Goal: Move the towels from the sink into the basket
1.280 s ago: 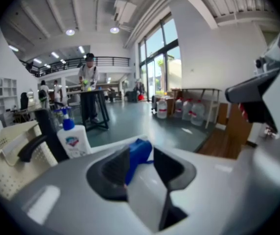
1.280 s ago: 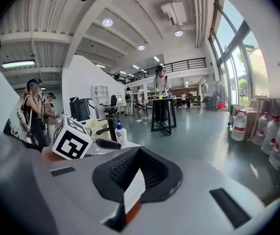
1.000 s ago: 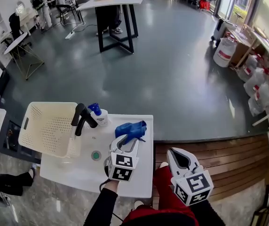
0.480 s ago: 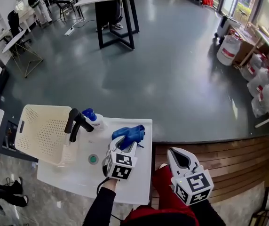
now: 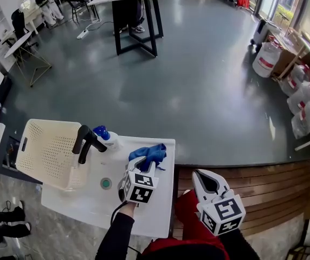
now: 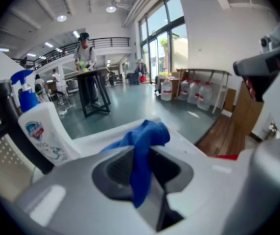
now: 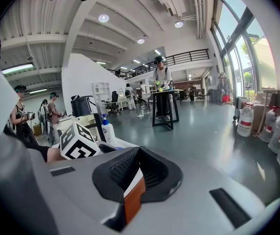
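A: How's it going?
B: Barely starting. The left gripper point(image 5: 144, 163) has just been closing and is now pinching the blue towel point(image 5: 148, 153) on the sink point(image 5: 103, 199)'s right rim. The right gripper point(image 7: 132, 180) is idling, jaws together, empty.
A: Basket?
B: The basket point(image 5: 41, 150) is sitting left, looking empty.

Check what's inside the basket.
Inside the basket only perforated floor shows, no towel. The faucet hides a strip of its right side. The blue towel lies at the sink.
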Motion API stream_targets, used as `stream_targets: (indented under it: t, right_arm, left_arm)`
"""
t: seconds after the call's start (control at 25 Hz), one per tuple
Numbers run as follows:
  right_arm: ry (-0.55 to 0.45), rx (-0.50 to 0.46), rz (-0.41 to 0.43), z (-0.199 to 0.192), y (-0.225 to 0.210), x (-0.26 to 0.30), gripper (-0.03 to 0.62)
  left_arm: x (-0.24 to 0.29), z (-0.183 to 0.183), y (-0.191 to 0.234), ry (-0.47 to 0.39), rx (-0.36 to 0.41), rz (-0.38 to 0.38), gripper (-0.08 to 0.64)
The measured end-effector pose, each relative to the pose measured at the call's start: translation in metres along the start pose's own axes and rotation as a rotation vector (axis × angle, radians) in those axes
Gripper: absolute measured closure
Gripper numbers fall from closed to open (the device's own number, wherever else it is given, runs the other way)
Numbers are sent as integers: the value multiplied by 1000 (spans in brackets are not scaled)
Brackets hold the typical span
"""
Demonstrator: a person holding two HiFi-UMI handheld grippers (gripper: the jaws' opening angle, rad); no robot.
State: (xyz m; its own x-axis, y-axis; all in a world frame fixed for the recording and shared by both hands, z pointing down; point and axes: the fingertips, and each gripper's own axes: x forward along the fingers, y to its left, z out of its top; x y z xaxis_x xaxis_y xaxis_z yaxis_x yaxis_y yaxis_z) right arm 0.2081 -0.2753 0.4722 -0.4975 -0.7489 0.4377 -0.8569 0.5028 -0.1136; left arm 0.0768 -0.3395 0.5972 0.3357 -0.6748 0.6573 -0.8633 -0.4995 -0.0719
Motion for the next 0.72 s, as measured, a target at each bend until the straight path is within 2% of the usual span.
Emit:
stream_targets:
  t: [0.36,0.72]
  right_arm:
    - [30,-15,36,-12,16,11,584]
    - [31,-32,44,-15,36,-2,584]
  left_arm:
    - [-8,4,-2,-1,-9,16,491]
    - [-49,22,-4,-97,-29,59,497]
